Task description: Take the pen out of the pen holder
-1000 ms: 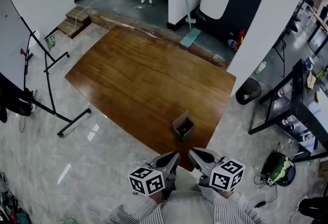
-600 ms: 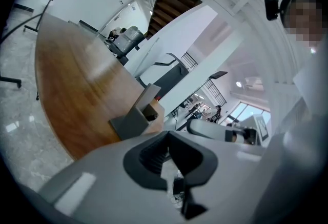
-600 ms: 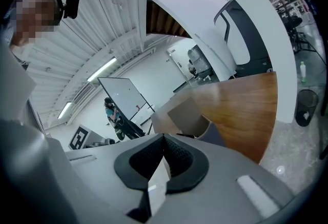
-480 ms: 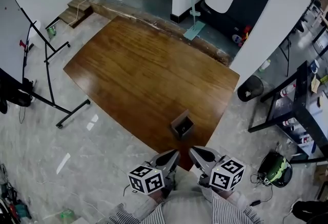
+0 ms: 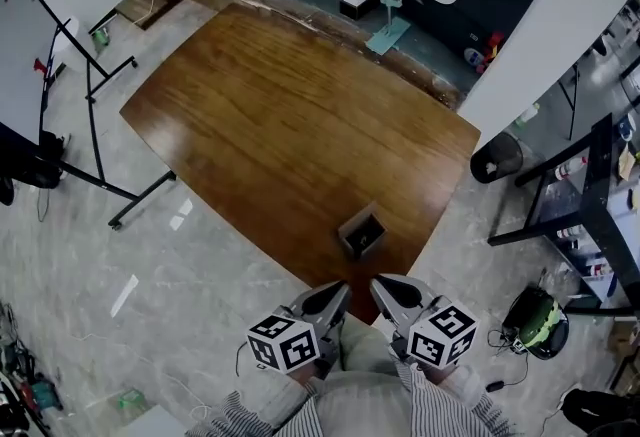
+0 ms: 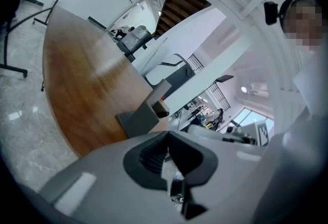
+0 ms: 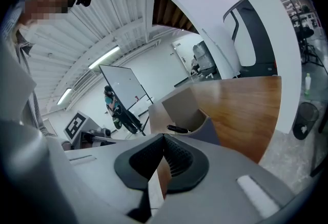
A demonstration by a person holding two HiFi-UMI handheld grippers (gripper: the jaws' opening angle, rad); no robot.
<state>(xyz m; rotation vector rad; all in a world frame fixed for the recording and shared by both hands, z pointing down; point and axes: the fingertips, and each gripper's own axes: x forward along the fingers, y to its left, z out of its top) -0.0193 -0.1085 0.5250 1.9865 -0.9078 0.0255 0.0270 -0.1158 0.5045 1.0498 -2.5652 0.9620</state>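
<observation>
You are holding both grippers side by side at the near edge of the wooden table (image 5: 260, 115), and neither is touching the pen holder (image 5: 352, 227). The jaws of your left gripper (image 5: 333, 295) are meeting at the tips with nothing between them, and the jaws of your right gripper (image 5: 386, 289) are pressing together, equally empty. The pen holder is standing on the table just ahead of the tips, and the dark pen (image 7: 177, 129) is lying inside it.
</observation>
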